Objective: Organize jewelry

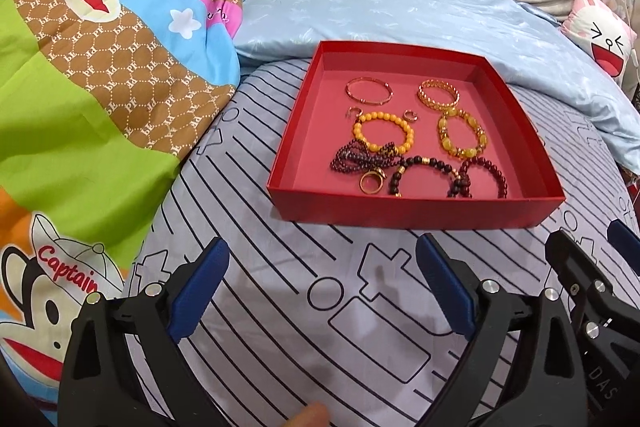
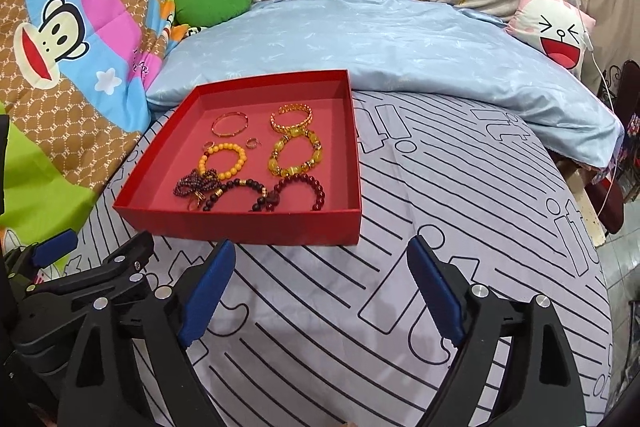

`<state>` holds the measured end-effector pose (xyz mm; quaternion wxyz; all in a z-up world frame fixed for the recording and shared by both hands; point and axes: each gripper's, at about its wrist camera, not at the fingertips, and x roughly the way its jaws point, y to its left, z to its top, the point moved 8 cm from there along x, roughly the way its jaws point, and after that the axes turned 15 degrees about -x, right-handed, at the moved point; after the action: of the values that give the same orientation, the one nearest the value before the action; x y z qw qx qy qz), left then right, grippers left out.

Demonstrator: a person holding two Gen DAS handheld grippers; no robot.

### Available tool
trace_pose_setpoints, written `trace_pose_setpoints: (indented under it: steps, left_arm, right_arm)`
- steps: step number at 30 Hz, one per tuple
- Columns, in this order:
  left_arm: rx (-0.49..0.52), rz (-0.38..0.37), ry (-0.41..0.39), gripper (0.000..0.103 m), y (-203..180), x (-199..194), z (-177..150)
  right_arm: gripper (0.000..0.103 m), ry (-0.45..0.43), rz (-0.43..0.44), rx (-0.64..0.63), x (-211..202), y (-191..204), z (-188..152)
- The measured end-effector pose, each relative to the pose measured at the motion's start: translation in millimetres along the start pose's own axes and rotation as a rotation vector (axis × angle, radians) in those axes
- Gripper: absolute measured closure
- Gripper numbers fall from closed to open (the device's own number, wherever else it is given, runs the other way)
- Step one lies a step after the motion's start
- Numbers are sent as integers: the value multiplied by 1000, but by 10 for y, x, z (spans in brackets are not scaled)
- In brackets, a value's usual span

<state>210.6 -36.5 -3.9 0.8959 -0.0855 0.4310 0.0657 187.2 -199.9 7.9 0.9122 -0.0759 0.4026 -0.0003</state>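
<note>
A shallow red box (image 1: 412, 217) (image 2: 240, 227) lies on the striped bedsheet. Inside it are a thin gold bangle (image 1: 369, 89) (image 2: 230, 123), a gold chain bracelet (image 1: 438, 93), an orange bead bracelet (image 1: 384, 133) (image 2: 224, 159), a yellow amber bracelet (image 1: 464, 139), dark red beads (image 1: 486, 175) (image 2: 300, 191), a purple bead strand (image 1: 356, 157) and a gold ring (image 1: 371, 181). My left gripper (image 1: 322, 243) (image 2: 96, 247) hovers open just before the box's front wall, with nothing between its fingers. My right gripper (image 2: 320, 245) (image 1: 592, 239) is beside it on the right, also open and holding nothing.
A monkey-print quilt (image 1: 100, 87) is heaped on the left. A light blue duvet (image 2: 380, 39) lies behind the box, with a green cushion (image 2: 212, 1) and a bunny pillow (image 2: 552, 27) beyond. The bed drops off at the right (image 2: 600, 227). A fingertip (image 1: 312, 415) shows at the bottom.
</note>
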Motion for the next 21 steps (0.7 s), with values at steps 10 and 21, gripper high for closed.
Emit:
trace_pose_setpoints:
  steps: [10, 21]
  left_arm:
    - [5, 12, 4, 13, 23, 25, -76]
    - [5, 7, 3, 13, 32, 25, -93]
  right_arm:
    - [17, 10, 2, 4, 32, 14, -85]
    - [16, 4, -6, 1, 23, 15, -91]
